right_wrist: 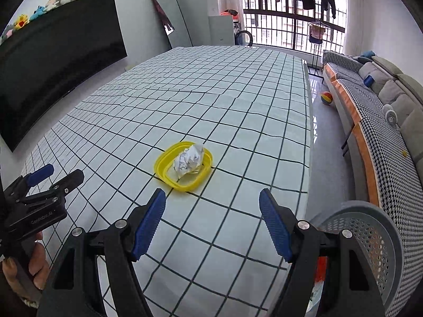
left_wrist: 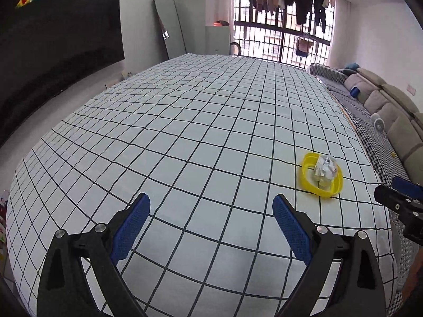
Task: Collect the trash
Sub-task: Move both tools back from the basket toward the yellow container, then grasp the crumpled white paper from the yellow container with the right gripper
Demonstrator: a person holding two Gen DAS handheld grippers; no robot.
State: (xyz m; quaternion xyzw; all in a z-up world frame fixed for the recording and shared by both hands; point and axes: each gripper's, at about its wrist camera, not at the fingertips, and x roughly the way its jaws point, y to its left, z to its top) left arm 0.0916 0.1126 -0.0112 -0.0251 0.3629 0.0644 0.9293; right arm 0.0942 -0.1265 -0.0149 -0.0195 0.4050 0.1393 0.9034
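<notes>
A crumpled white paper ball (right_wrist: pixel 189 161) lies in a shallow yellow dish (right_wrist: pixel 165 159) on the checked tablecloth (right_wrist: pixel 211 100). It also shows in the left wrist view, the paper (left_wrist: pixel 325 168) in the dish (left_wrist: pixel 306 170) near the table's right edge. My right gripper (right_wrist: pixel 212 196) is open and empty, just short of the dish. My left gripper (left_wrist: pixel 211 202) is open and empty over bare cloth, to the left of the dish. It also shows at the left edge of the right wrist view (right_wrist: pixel 56 175).
A grey perforated bin (right_wrist: pixel 370 235) stands off the table's near right corner. A sofa (right_wrist: pixel 383 121) runs along the right, with a ball (right_wrist: pixel 327 97) on the floor. A dark TV (right_wrist: pixel 53 58) and a leaning mirror (right_wrist: pixel 171 21) are on the left.
</notes>
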